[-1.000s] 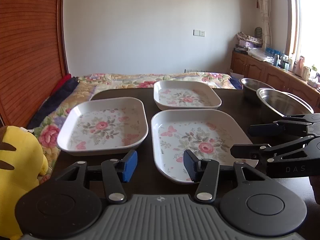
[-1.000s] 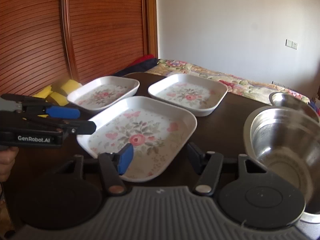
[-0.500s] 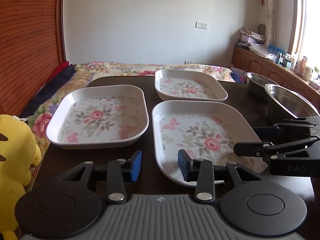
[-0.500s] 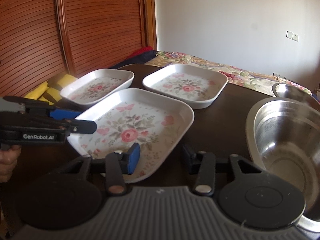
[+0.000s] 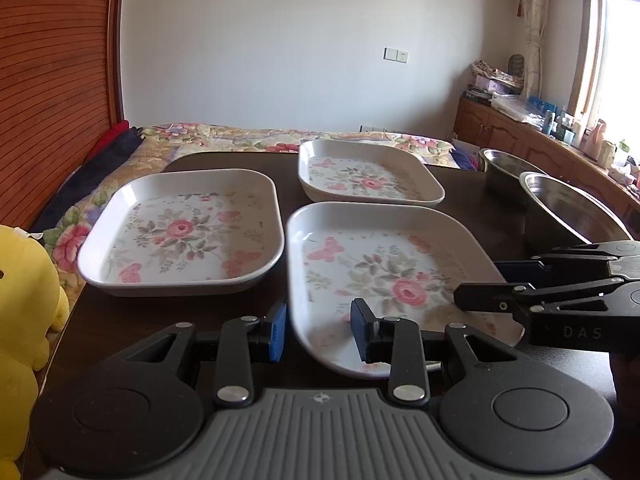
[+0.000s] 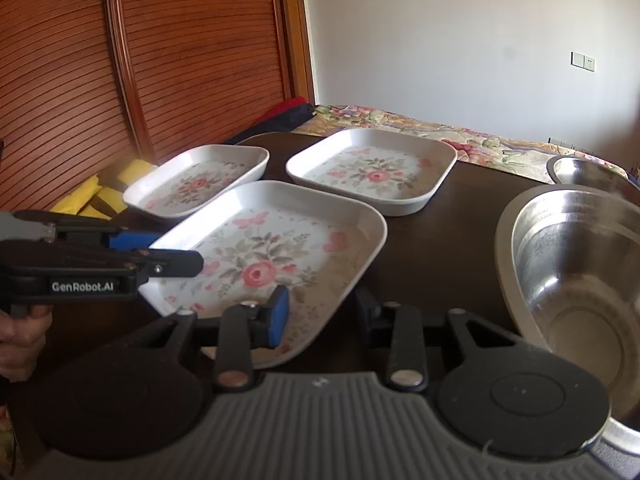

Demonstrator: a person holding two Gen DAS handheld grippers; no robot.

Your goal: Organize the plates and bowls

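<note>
Left gripper (image 5: 318, 330) jaws apart, blue pads straddling the near-left rim of the nearest white rectangular melamine tray with pink rose print (image 5: 384, 276); rim sits between the pads, contact not confirmed. Right gripper (image 6: 322, 314) likewise spread, straddling the same tray's near-right rim; its right finger is partly hidden below the tray edge. Neither holds anything. Judged step: two-handed pickup of the near tray, approach phase. Next move calls for closing both sets of pads on the rim together, then a level lift, presumably onto one of the other trays. Second floral tray (image 5: 182, 234) lies near the table's left edge, third floral tray (image 5: 370, 178) toward the far edge, all apart. Large stainless steel bowl (image 6: 580, 264) at the right edge, smaller steel bowl (image 6: 588, 170) behind it. Surface: dark brown wooden table (image 5: 476, 196). Room: floral bedspread (image 5: 248, 140) beyond, slatted wooden wardrobe door (image 6: 192, 52) left, yellow plush toy (image 5: 24, 304) at the near-left corner.
</note>
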